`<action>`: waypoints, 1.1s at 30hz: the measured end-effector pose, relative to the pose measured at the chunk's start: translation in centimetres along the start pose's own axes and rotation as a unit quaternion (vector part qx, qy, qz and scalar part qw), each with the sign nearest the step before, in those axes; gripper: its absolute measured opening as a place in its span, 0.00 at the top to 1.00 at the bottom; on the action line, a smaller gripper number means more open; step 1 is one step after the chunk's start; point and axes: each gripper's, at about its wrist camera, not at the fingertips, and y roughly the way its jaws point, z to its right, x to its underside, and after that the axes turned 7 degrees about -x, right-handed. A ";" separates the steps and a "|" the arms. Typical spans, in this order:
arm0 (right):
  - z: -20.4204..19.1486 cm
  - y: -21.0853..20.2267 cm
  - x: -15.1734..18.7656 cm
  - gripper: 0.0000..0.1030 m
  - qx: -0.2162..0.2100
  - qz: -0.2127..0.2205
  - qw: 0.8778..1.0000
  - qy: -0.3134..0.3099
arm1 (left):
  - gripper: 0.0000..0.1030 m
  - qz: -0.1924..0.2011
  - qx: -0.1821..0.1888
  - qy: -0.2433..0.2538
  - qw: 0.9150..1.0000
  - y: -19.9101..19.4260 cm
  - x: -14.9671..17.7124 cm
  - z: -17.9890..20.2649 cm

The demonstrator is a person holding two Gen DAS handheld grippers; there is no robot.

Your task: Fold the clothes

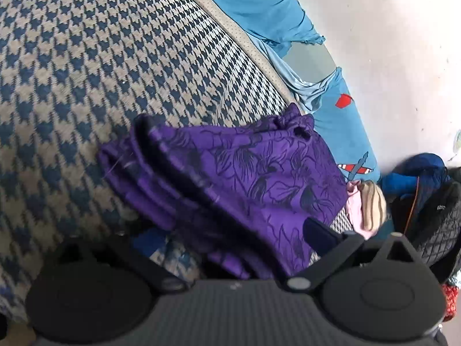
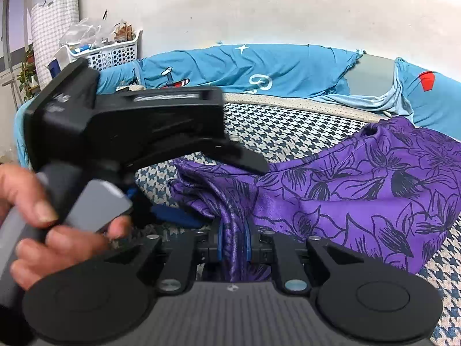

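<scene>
A purple garment with a dark flower print (image 1: 259, 173) lies rumpled on the houndstooth bed cover (image 1: 86, 72). In the left wrist view my left gripper (image 1: 227, 230) stands wide open around a folded edge of it, and the one clear finger (image 1: 319, 230) rests beside the cloth without pressing. The right wrist view shows the same purple garment (image 2: 360, 196) spread to the right. There my right gripper (image 2: 234, 242) is shut on a bunched strip of it between blue pads (image 2: 220, 242). A hand (image 2: 43, 216) holds the left gripper (image 2: 247, 163) over the garment's left edge.
Blue printed bedding (image 2: 259, 69) lines the wall behind the houndstooth bed cover (image 2: 288, 135). A white basket (image 2: 115, 52) of bags stands at the back left. A dark quilted jacket (image 1: 432, 210) and a pink and striped item (image 1: 366, 207) lie at the right.
</scene>
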 end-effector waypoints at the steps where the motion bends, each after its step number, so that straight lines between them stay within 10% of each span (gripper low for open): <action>1: 0.1 0.0 0.0 0.86 0.000 -0.001 1.000 0.000 | 0.18 0.003 -0.008 0.002 1.000 0.2 -0.1 0.1; 9: -0.6 0.7 0.9 0.76 0.001 -0.032 0.999 -0.042 | 0.65 0.019 -0.054 0.014 0.998 0.9 -0.6 0.2; 15: -2.2 0.9 2.3 0.55 0.023 -0.050 0.993 -0.104 | 0.71 0.021 -0.068 0.026 0.997 0.6 -0.6 0.1; 33: -3.1 2.2 3.1 0.48 0.046 -0.054 0.989 -0.130 | 0.79 0.009 -0.043 0.027 0.999 0.4 -1.4 1.0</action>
